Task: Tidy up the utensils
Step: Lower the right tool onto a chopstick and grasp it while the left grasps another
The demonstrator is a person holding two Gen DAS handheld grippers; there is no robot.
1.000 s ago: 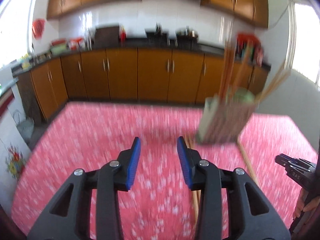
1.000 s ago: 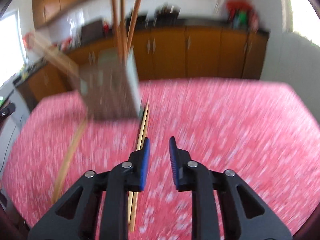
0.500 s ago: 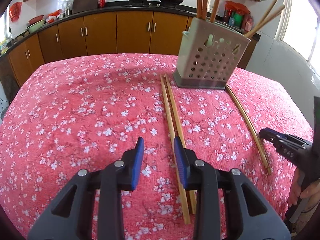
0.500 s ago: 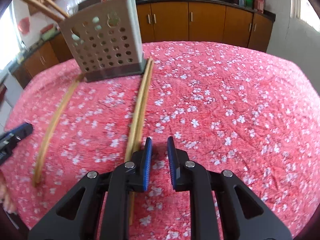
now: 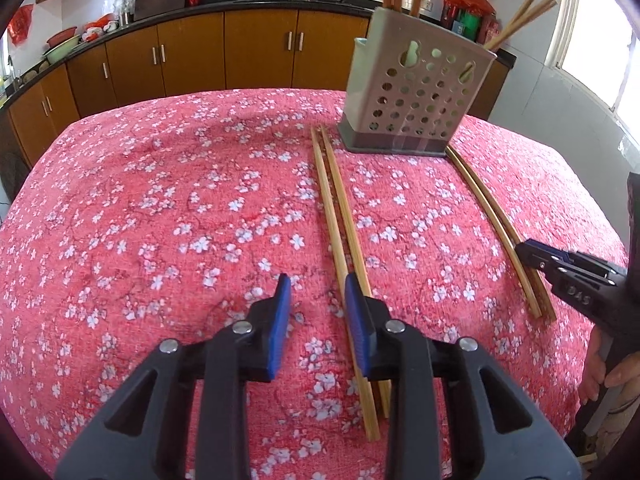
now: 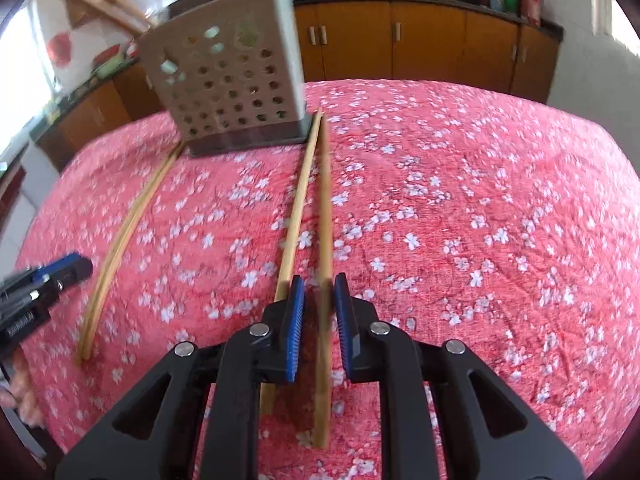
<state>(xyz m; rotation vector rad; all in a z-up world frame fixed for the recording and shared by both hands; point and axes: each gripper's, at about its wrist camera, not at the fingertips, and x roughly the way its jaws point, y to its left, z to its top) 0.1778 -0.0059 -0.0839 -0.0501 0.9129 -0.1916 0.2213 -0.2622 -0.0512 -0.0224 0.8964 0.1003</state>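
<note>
The left tool is hovering released above the counter, one chopstick pair lying under its right finger. The right tool is straddling a chopstick, jaws parted, not clenched. The perforated holder is standing upright beyond, containing chopsticks.

The tablecloth is red-pink, strewn with small white blossoms. The chopsticks on it are pale tan bamboo. The utensil holder is beige-grey, dotted with round holes, on a dark grey base. Both grippers are black with blue pads. Cabinets are orange-brown.
</note>
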